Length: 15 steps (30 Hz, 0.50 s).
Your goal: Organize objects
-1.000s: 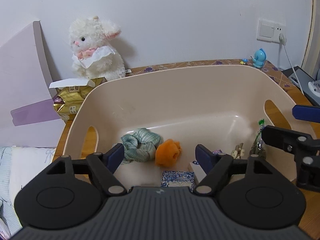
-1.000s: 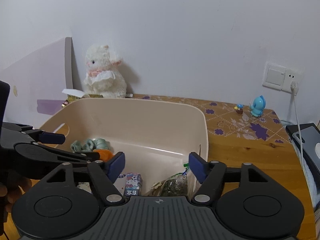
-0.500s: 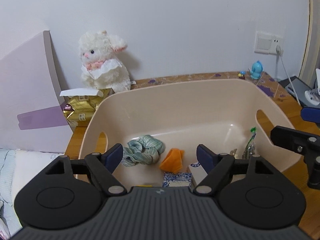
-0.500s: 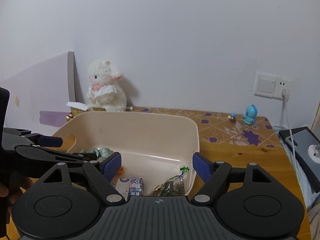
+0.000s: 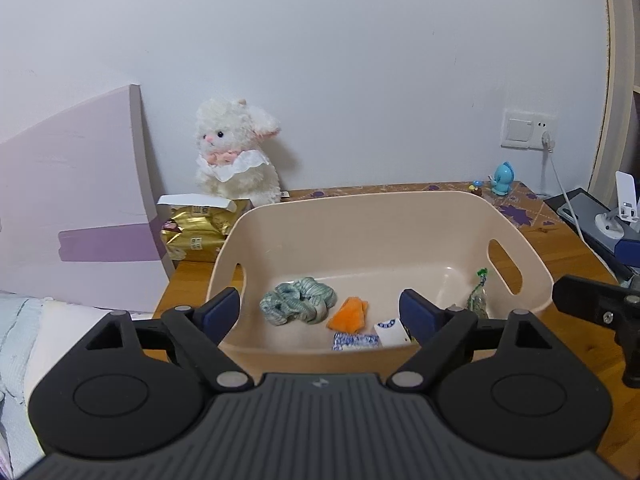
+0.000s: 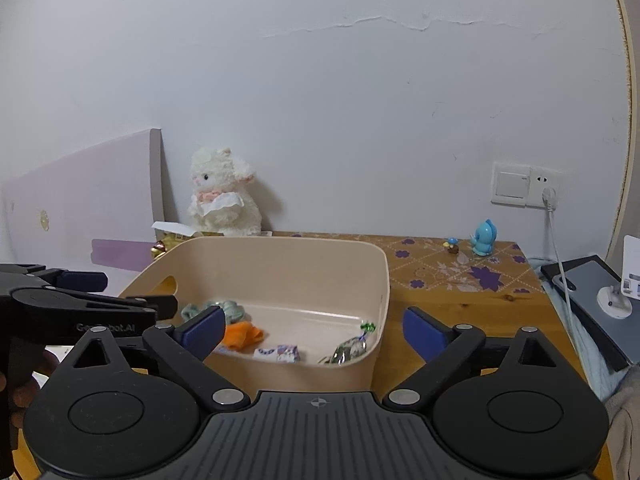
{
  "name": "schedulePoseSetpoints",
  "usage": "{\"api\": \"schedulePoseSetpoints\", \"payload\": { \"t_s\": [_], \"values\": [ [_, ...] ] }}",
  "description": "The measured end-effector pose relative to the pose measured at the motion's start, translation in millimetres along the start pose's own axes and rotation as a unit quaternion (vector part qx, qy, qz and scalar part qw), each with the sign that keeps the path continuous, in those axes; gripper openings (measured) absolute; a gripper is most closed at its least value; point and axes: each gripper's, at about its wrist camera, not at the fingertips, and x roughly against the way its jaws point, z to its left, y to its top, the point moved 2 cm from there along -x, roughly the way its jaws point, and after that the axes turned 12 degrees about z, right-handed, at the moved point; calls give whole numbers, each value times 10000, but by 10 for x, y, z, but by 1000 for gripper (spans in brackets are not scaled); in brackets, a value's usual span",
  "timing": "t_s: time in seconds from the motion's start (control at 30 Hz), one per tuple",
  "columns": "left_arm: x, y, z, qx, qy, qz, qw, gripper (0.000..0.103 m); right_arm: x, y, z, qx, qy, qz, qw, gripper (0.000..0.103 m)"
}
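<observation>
Wooden counter (image 6: 460, 300) carrying beige plastic bin (image 5: 360, 216) of small items, both jaws wide open and empty; risk: catching bin rim, tipping it.

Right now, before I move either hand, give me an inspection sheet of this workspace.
Surface: wooden table, patterned mat at back.
Job's things: beige bin holds green scrunchie, orange cloth, small packets.
Clutter: plush lamb, gold packet, blue figurine.
Tongs: left tongs open, empty; right tongs open, empty.
Cables: white cord from wall socket.
Surroundings: white wall, lilac board at left.
</observation>
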Motion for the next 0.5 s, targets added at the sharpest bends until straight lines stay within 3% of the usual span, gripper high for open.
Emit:
{"api": "schedulePoseSetpoints", "payload": {
  "t_s": [0.5],
  "values": [
    [537,-543,66,125,-89,-92,9998,88,481,-370,180,171,21,-6,9999,103]
  ]
}}
